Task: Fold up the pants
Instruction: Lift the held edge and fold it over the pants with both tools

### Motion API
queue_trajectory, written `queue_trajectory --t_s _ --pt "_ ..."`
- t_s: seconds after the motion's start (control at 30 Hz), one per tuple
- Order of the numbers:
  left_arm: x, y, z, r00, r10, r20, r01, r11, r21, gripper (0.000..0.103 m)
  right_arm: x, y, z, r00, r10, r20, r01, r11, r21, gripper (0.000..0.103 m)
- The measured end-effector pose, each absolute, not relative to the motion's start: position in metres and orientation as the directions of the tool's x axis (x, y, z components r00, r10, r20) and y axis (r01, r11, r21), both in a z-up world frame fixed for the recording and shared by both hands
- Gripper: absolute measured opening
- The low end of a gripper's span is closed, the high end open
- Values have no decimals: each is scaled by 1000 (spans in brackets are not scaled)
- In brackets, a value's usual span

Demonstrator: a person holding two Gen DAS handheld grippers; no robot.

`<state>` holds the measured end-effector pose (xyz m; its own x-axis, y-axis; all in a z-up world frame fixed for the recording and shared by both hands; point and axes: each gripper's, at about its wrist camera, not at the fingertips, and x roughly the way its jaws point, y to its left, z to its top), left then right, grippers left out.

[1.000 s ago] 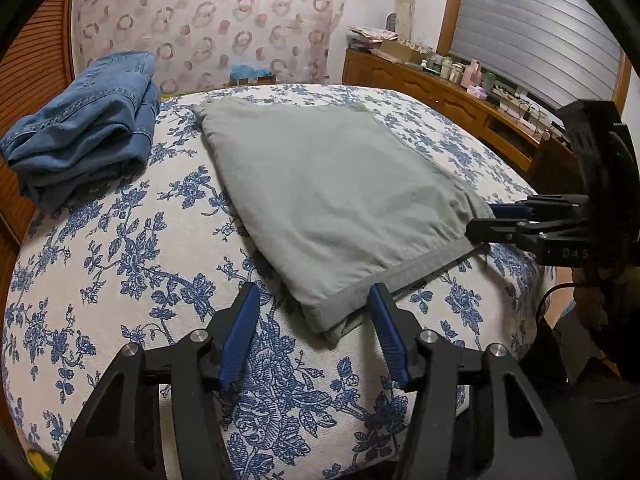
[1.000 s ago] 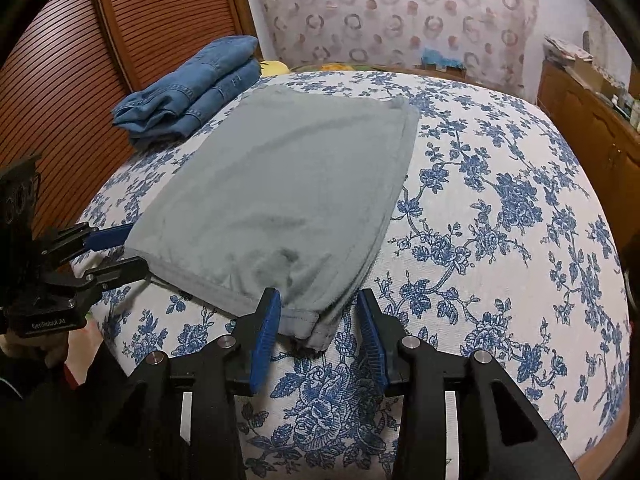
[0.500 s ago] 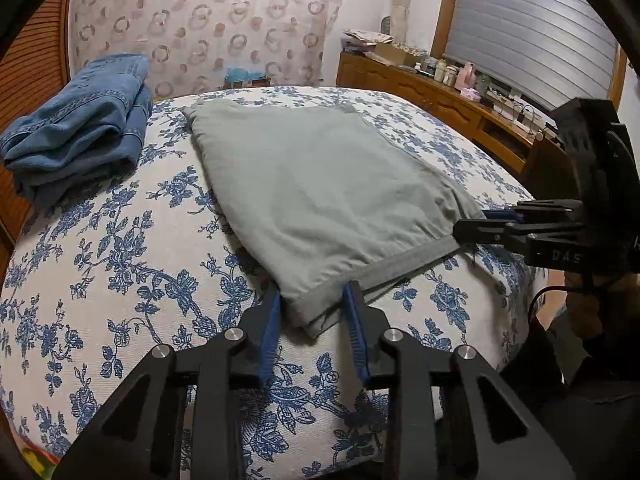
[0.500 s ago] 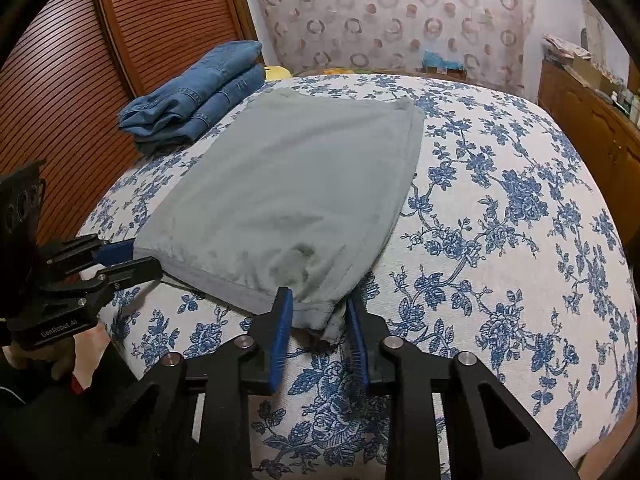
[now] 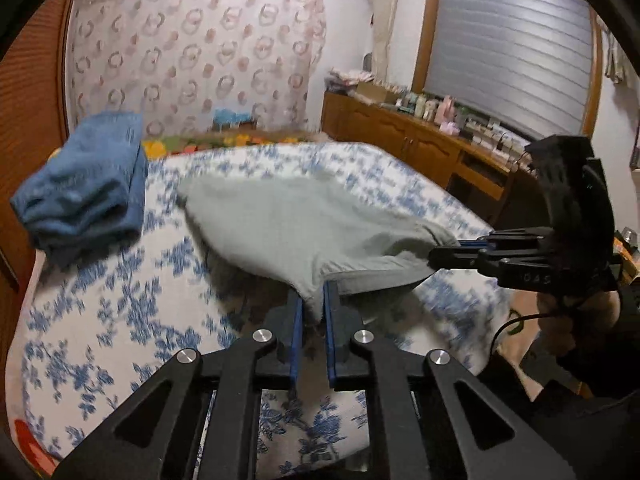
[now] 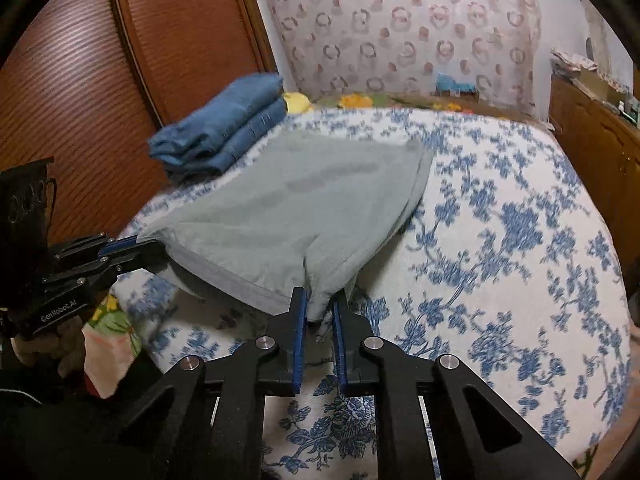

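Grey pants (image 5: 304,224) lie folded flat on the blue-flowered bed (image 5: 120,300), and their near hem is lifted off the cover. My left gripper (image 5: 312,300) is shut on the hem's left corner, with cloth pinched between the blue pads. In the left wrist view my right gripper (image 5: 440,254) bites the other corner from the right. In the right wrist view the right gripper (image 6: 320,300) has its jaws closing on the grey pants (image 6: 304,208), pads pressing a bunched corner. The left gripper (image 6: 152,250) holds the far-left corner.
Folded blue jeans (image 5: 88,188) sit stacked at the bed's far left, near the brown slatted wardrobe door (image 6: 80,100). A wooden sideboard (image 5: 400,136) with small bottles runs along the right wall under a shuttered window. The right half of the bed (image 6: 500,240) shows only flowered cover.
Both grippers went from open around the hem's corners to clamped on them. Both then rose, lifting the near hem off the bed.
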<state>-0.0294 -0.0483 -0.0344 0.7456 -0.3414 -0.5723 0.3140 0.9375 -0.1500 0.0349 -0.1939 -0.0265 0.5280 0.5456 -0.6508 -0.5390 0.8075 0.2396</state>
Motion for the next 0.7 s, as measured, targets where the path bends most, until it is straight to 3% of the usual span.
queue_trajectory --t_s 0.47,0.7 --pt "-51 -44 12 789 -376 -486 356 925 -137 10 -2 -225 23 571 606 -554 -590 772 236 12" --pt "-34 -42 9 786 -357 -504 339 932 -131 10 16 -216 19 582 586 -564 -584 784 211 12"
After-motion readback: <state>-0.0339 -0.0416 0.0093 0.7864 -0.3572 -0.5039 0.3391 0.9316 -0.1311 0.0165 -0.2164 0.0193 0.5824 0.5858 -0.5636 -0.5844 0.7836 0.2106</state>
